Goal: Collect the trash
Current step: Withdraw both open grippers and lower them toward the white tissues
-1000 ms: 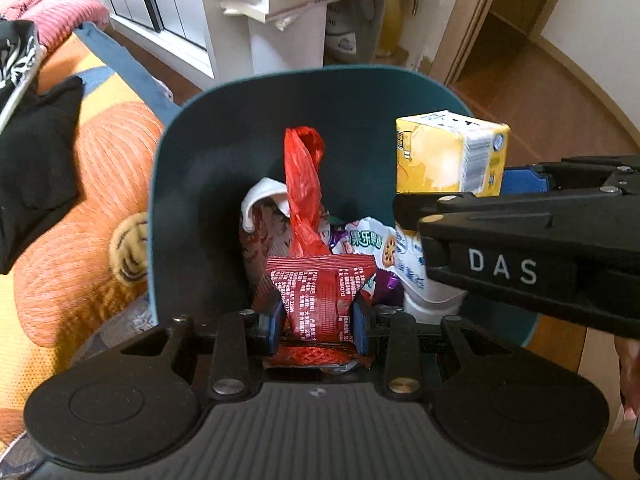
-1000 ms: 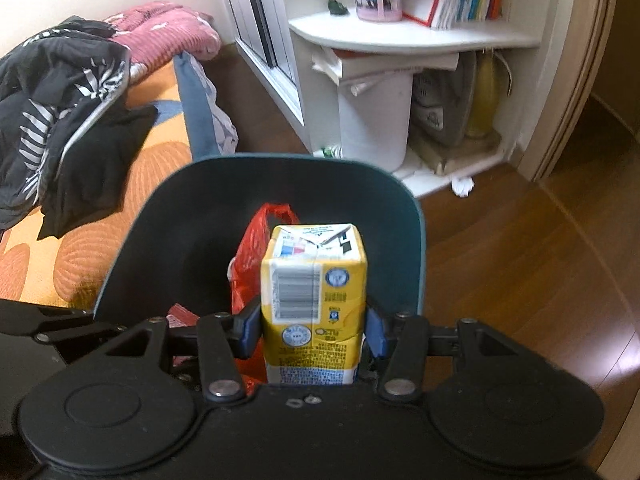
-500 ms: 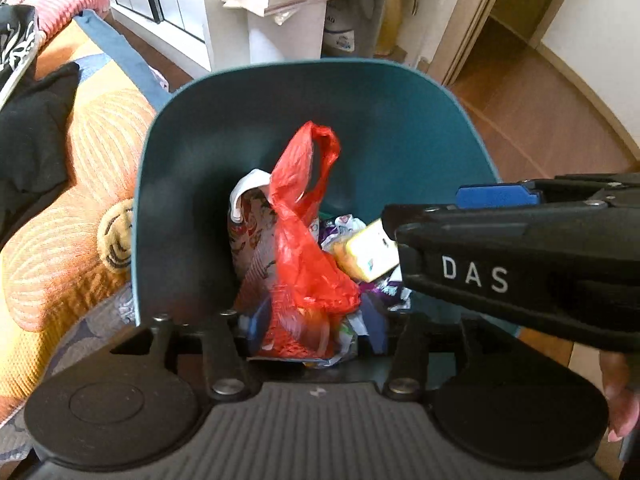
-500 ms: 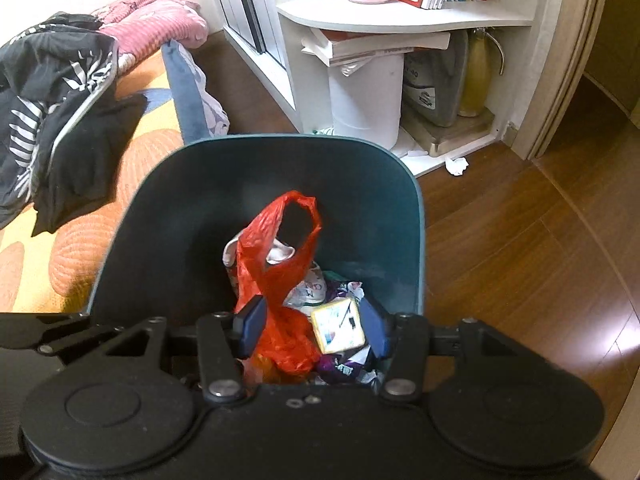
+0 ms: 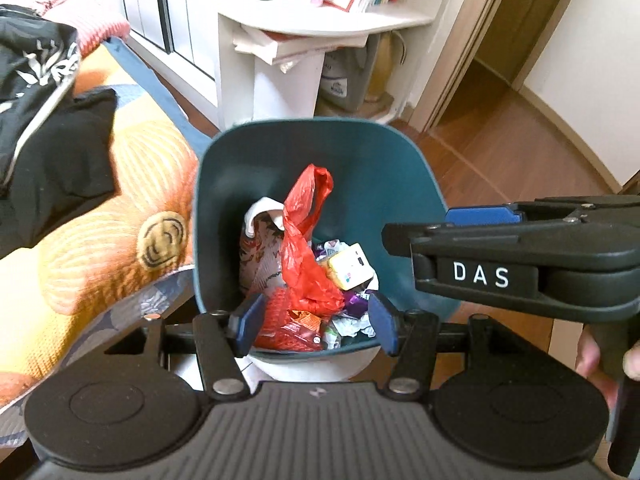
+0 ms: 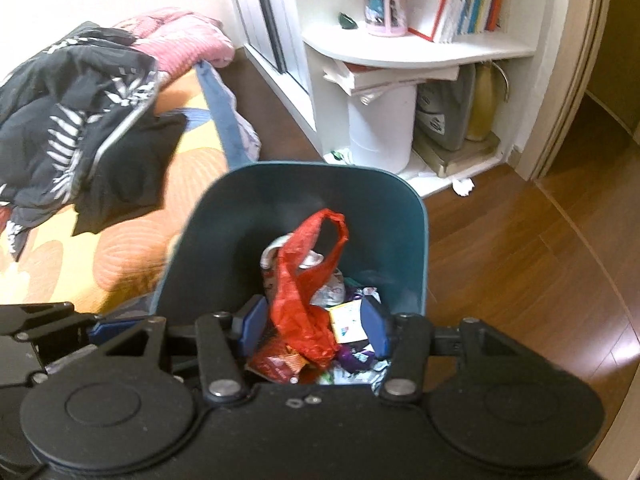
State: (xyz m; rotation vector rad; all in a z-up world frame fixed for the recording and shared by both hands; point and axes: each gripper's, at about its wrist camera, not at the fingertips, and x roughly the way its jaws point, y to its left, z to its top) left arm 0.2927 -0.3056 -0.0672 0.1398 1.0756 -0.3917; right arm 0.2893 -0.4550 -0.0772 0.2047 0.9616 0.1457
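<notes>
Both claws hang above the teal trash bin (image 5: 400, 184), each with its blue-padded fingers spread wide and nothing between them. In the left wrist view the left gripper (image 5: 316, 322) sits at 6 o'clock over the bin's near rim, and the right gripper (image 5: 484, 216) reaches in sideways from 3 o'clock, its black body marked DAS covering the bin's right wall. A bit of the person's hand on that handle is cut off at the frame's right edge.

Inside the bin, a red plastic bag (image 5: 306, 240) stands up with its handle loop toward 12 o'clock. The yellow drink carton (image 5: 350, 266) lies tilted just to its right, at about 4 o'clock from the loop, resting on crumpled wrappers. A red snack packet (image 5: 288, 328) lies at the bin's near side, partly behind the left finger pad. Behind the bag at 10 o'clock is a white-rimmed printed bag (image 5: 258, 240), mostly hidden. The purple wrappers are too crumpled to read.

In the right wrist view the right gripper (image 6: 314, 326) frames the same heap; the carton (image 6: 348, 322) is half covered by its right pad. Dark clothing (image 6: 80, 132) lies heaped on the orange bedding (image 6: 132, 256) at 9 o'clock.
</notes>
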